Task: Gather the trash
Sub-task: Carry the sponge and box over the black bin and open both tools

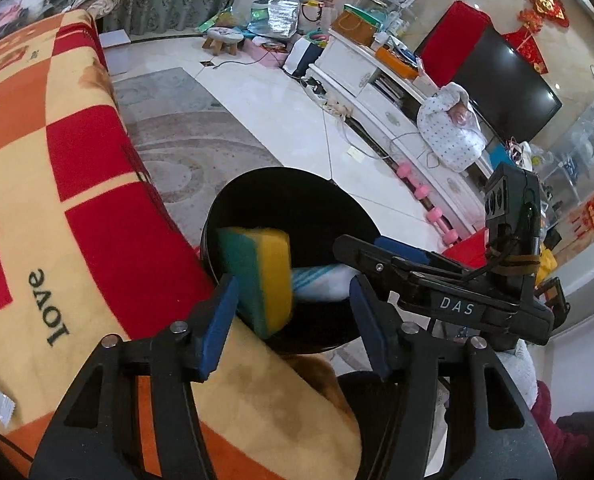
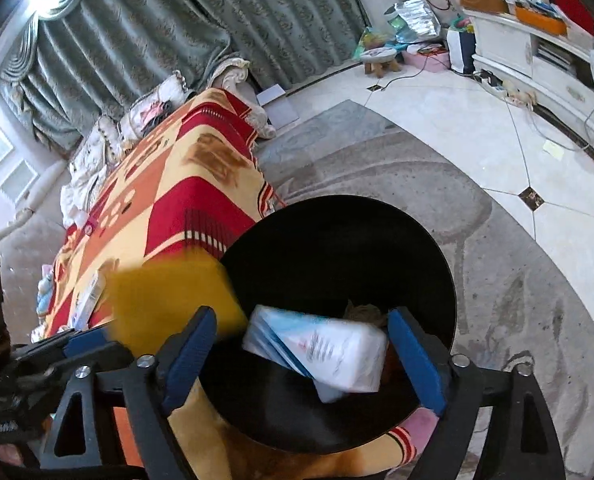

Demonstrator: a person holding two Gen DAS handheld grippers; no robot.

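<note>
Blue pads on the left claw (image 1: pixel 293 316) stand apart, and the yellow and green sponge (image 1: pixel 263 276) is just at the left pad. It looks blurry and seems to be dropping, so I think it is let go. It hangs over the edge of the round black bin (image 1: pixel 285 184), partly over the red and yellow checked blanket (image 1: pixel 57 200). It could miss and land on the blanket.

The right claw (image 2: pixel 303 354) is wide open too. The white and blue tissue pack (image 2: pixel 321 350) sits between its pads without touching them, above the bin's dark inside. It looks set to fall in.

Both claws are very close together. They could bump, or knock the light bin over.
</note>
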